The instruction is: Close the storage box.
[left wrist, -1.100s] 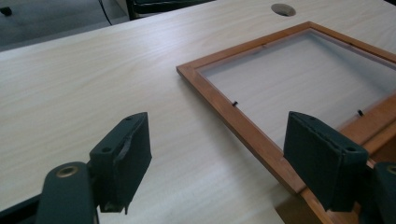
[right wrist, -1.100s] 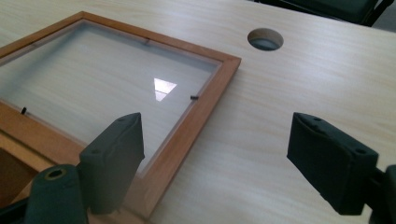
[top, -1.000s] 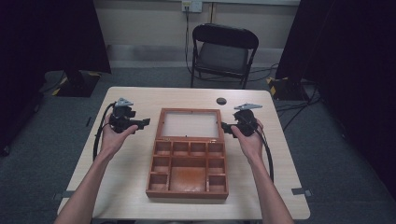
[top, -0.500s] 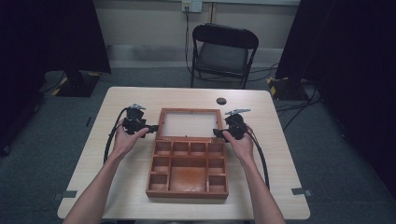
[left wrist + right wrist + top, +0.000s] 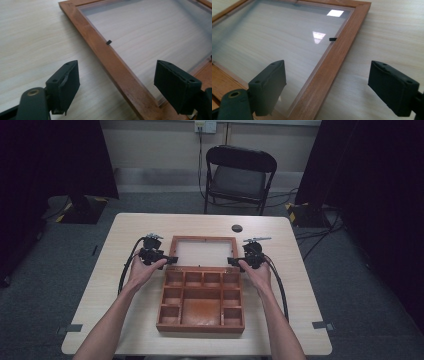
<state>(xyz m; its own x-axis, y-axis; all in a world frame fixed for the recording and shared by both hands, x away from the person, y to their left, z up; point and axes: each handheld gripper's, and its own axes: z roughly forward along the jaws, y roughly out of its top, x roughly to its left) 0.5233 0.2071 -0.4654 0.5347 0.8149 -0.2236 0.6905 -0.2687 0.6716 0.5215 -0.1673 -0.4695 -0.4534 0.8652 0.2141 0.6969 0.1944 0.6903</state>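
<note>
Wooden lid [image 5: 202, 240] rails now sit between your left claw [image 5: 167, 259] and right claw [image 5: 235, 261], both just opened wider, gripping nothing—ready to clamp.

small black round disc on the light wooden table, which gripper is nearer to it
Right. The right gripper sits just below the small black round disc, at the glass-paned wooden lid's right edge; the left gripper is across the lid, at its left edge.
</note>
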